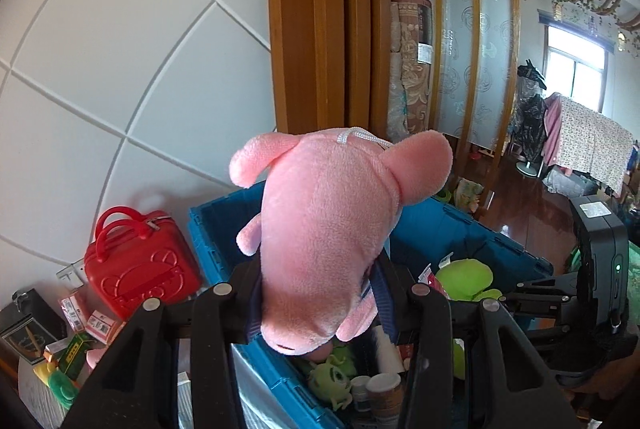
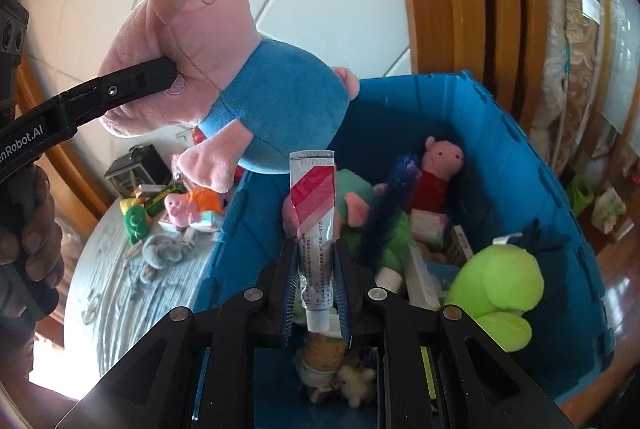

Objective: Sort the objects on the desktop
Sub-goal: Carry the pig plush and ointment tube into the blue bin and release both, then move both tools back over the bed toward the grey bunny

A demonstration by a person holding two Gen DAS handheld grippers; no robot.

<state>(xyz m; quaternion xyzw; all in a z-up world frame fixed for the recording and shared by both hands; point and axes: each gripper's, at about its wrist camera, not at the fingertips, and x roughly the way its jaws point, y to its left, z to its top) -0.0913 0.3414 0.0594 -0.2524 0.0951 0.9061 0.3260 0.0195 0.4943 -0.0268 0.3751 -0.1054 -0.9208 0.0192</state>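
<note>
A plush pig (image 1: 328, 229) with a pink head and blue body hangs over the open blue crate (image 1: 460, 225). My left gripper (image 1: 320, 301) is shut on its head. In the right wrist view the pig (image 2: 240, 101) shows from the side, one black finger (image 2: 136, 85) pressed into its cheek. My right gripper (image 2: 316, 249) is shut on a white tube with red and pink stripes (image 2: 314, 197). The tube stands upright, cap down, above the crate (image 2: 500, 149).
The crate holds a green plush (image 2: 500, 281), a small pig in a red dress (image 2: 438, 169), a green one-eyed toy (image 1: 332, 381) and bottles (image 1: 384, 389). Left of it, a pale wood-grain table (image 2: 120, 293) carries small boxes, a grey plush (image 2: 160, 249) and a red toy case (image 1: 140, 269). A hand (image 2: 36, 229) grips the left handle.
</note>
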